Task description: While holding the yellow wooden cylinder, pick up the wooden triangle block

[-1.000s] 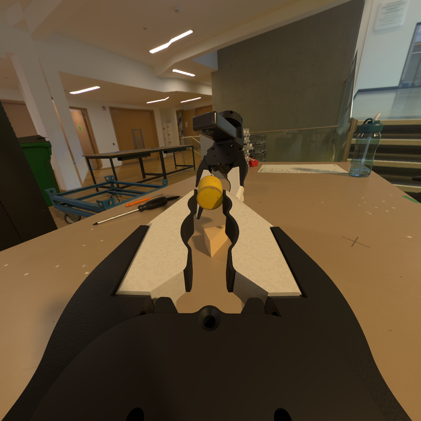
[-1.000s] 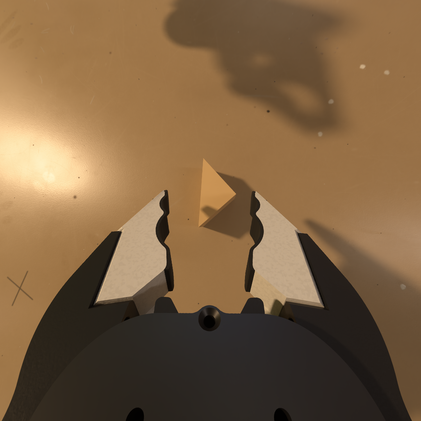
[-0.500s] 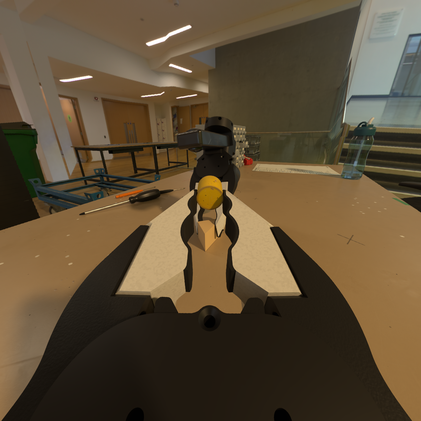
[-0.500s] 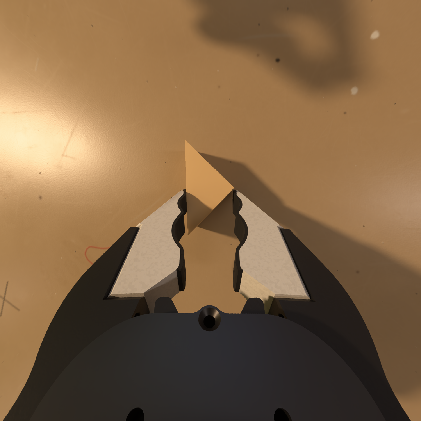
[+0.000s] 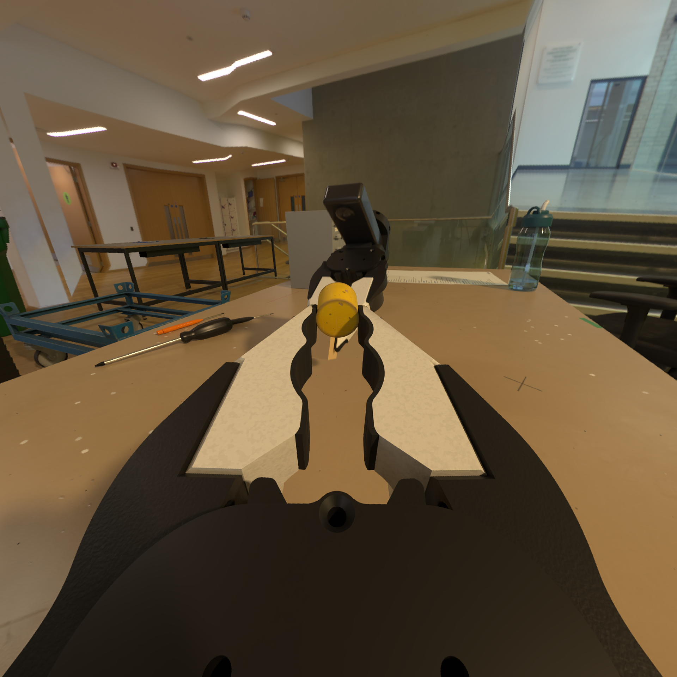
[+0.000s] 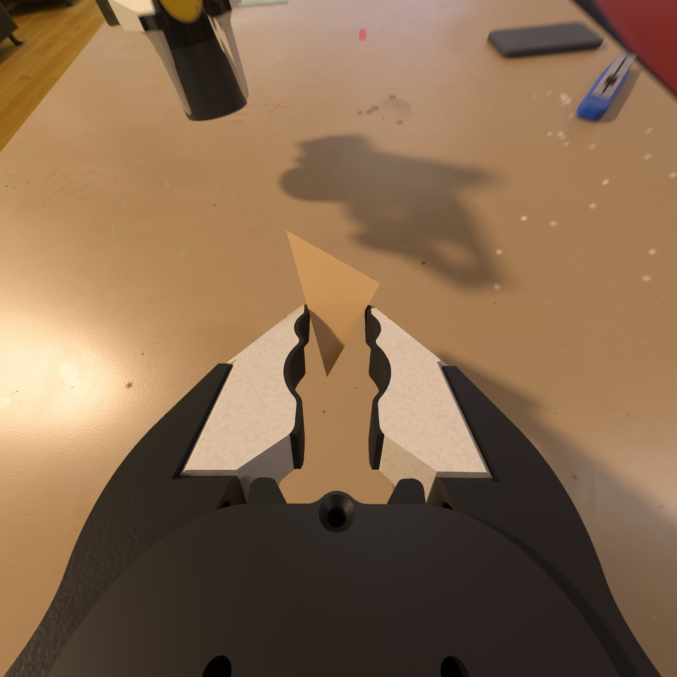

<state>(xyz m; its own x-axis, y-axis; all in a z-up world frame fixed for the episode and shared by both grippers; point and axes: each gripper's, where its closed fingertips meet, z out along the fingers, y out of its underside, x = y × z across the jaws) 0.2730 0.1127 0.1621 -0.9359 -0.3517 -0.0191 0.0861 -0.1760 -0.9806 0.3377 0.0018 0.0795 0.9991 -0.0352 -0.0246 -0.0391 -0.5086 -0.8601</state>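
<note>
My left gripper is shut on the yellow wooden cylinder and holds it at the fingertips above the brown table. My right gripper is shut on the wooden triangle block, pinched at the fingertips with one corner pointing forward. The block seems to be held just above the table. In the left wrist view the right gripper is right behind the cylinder, tilted, and a thin strip of the block shows below it. The left gripper also shows at the top left of the right wrist view.
A black-handled screwdriver and an orange pen lie to the left. A water bottle and a paper sheet are at the far edge. A black phone and a blue utility knife lie far right.
My right gripper came down around the triangle block, shut on it, then tilted up with it. My left gripper kept hold of the yellow cylinder.
</note>
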